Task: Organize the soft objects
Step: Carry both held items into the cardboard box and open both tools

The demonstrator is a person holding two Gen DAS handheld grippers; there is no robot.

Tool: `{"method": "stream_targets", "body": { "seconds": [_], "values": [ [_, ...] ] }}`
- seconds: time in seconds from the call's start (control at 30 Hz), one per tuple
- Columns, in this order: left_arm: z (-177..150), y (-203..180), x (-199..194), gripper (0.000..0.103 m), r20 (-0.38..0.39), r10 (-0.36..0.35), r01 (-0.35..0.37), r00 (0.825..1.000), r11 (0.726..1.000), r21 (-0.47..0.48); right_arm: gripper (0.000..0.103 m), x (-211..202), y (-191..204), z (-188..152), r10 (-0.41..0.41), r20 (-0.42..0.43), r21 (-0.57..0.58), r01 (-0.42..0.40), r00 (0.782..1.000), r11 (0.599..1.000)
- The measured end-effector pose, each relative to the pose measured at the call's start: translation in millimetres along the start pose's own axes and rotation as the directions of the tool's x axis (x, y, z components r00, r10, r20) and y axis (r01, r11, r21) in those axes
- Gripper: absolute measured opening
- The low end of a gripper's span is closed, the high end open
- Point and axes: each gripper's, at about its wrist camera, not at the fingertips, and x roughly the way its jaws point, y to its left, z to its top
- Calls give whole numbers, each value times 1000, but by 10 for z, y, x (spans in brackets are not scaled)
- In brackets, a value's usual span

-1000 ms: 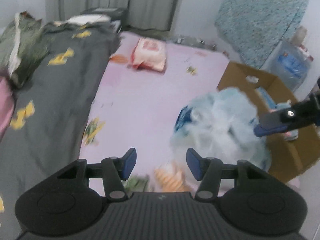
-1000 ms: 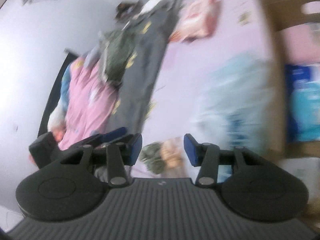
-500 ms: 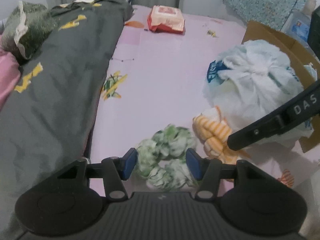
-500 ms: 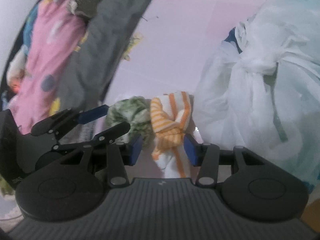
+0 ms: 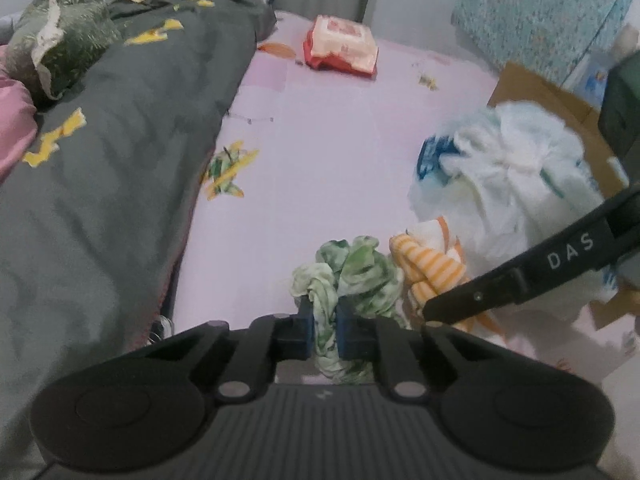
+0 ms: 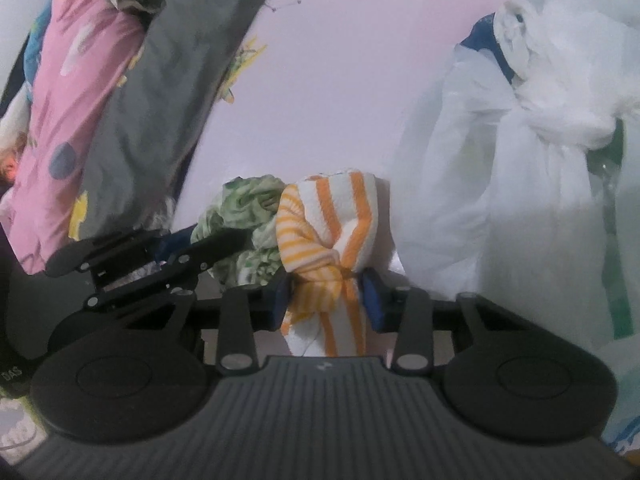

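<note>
A crumpled green patterned cloth [image 5: 356, 268] lies on the pink bed sheet [image 5: 320, 140]. My left gripper [image 5: 324, 328] is shut on a twisted fold of it. Just to its right sits a knotted white cloth with orange stripes [image 5: 432, 264]. In the right wrist view my right gripper [image 6: 326, 300] has that striped cloth [image 6: 328, 220] between its blue pads. Its jaws are closing, and the pads press the knot from both sides. The green cloth [image 6: 248, 208] shows to the left there. One of the right gripper's fingers [image 5: 520, 280] crosses the left wrist view.
A knotted white plastic bag [image 5: 508, 184] stands right behind the striped cloth, against a cardboard box [image 5: 540, 92]. A grey duvet [image 5: 100, 160] covers the bed's left side. A red and white pack [image 5: 340, 44] lies at the far end.
Both grippers came down to the cloths on the bed. The left jaws shut on the green cloth. The right jaws narrowed onto the striped cloth.
</note>
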Motion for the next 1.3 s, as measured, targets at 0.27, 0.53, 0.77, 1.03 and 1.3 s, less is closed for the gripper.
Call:
{"method": "stream_targets", "body": {
  "seconds": [0.27,0.53,0.77,1.03,1.3],
  "values": [
    [406,-207,-502,11,137,-102,102,985,995,6,36,-713,-29,-91,84,146,-4,-84,986,996],
    [953,-912,-670,11,212,-297,287,931,955,77,36,-1970,-548,-389,18,384,38,-35,923,999],
    [1155,-1679,-488,11,163,-399,377,903,914,151,37,-2869,-1345,-836,-185,482,132,138,856,982],
    [1259,-2276,-201,11,88,-440,419,894,888,191,37,-2727,-2147,-1057,-357,304,135,331,883,934],
    [1280,-2640,-44,11,45,-436,416,899,881,225,40,-2171,-2452,-878,-384,99,11,384,918,923]
  ]
}}
